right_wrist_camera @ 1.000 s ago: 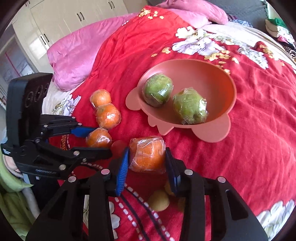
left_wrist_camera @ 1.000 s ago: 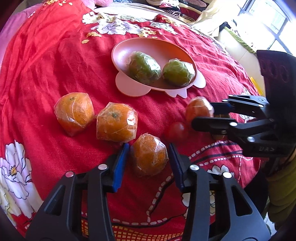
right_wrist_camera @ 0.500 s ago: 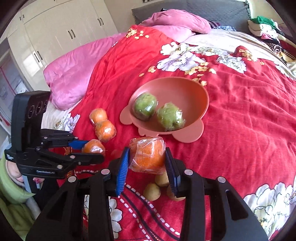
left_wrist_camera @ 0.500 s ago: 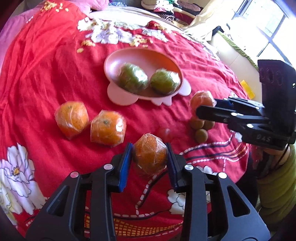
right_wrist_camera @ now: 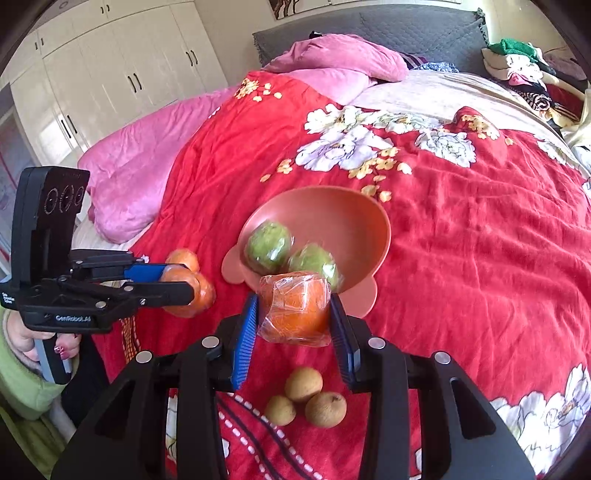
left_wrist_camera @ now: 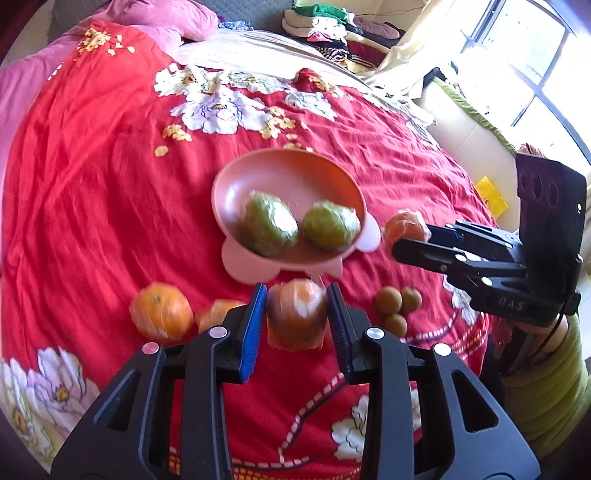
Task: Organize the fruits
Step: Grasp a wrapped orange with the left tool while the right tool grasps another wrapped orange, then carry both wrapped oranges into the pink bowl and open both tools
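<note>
A pink bowl (left_wrist_camera: pixel 255 173) (right_wrist_camera: pixel 354 221) on the red bedspread holds two plastic-wrapped green fruits (left_wrist_camera: pixel 267 223) (right_wrist_camera: pixel 267 245). My left gripper (left_wrist_camera: pixel 297 315) is shut on a wrapped orange (left_wrist_camera: pixel 297 317) and holds it above the bed, near the bowl's front edge. My right gripper (right_wrist_camera: pixel 293 314) is shut on another wrapped orange (right_wrist_camera: pixel 295 312), lifted just in front of the bowl. Two more wrapped oranges (left_wrist_camera: pixel 160 312) lie on the bedspread to the left. Each gripper shows in the other's view, the right (left_wrist_camera: pixel 410 236) and the left (right_wrist_camera: pixel 177 280).
Three small brown round fruits (left_wrist_camera: pixel 397 302) (right_wrist_camera: pixel 306 397) lie on the bedspread below the right gripper. A pink quilt (right_wrist_camera: pixel 147 166) lies at the far left, folded clothes (left_wrist_camera: pixel 332 29) at the back. White wardrobe doors (right_wrist_camera: pixel 110 74) stand behind.
Both grippers have risen with their oranges and drawn back; the left one closed on its orange and lifted it off the bedspread. The bowl now sits farther away in both views.
</note>
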`<control>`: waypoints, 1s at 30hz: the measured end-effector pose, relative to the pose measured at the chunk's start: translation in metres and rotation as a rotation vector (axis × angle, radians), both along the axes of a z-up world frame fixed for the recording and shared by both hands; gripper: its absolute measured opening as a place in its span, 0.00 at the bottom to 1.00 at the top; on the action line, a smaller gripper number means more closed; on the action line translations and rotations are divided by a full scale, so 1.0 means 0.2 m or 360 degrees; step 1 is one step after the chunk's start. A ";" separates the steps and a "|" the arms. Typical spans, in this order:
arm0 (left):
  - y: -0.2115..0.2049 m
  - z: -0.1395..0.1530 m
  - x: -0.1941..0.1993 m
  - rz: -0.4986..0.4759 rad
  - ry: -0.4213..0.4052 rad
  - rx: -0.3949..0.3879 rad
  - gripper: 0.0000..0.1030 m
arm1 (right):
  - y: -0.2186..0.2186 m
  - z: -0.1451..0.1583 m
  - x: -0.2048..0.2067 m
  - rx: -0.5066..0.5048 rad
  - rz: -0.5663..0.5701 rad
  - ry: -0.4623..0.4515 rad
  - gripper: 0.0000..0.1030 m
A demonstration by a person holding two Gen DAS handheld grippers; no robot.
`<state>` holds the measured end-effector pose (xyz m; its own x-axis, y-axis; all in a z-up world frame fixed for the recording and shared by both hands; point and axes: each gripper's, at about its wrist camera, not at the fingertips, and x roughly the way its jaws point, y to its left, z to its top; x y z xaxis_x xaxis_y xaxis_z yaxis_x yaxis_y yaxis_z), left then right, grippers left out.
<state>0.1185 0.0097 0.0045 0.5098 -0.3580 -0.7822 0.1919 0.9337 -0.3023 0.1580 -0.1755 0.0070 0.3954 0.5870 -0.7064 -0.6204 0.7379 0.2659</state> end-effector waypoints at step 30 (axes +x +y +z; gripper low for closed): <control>-0.18 -0.18 0.08 -0.0148 0.0132 0.0167 0.37 | -0.04 -0.01 0.09 0.0056 -0.0085 -0.0001 0.35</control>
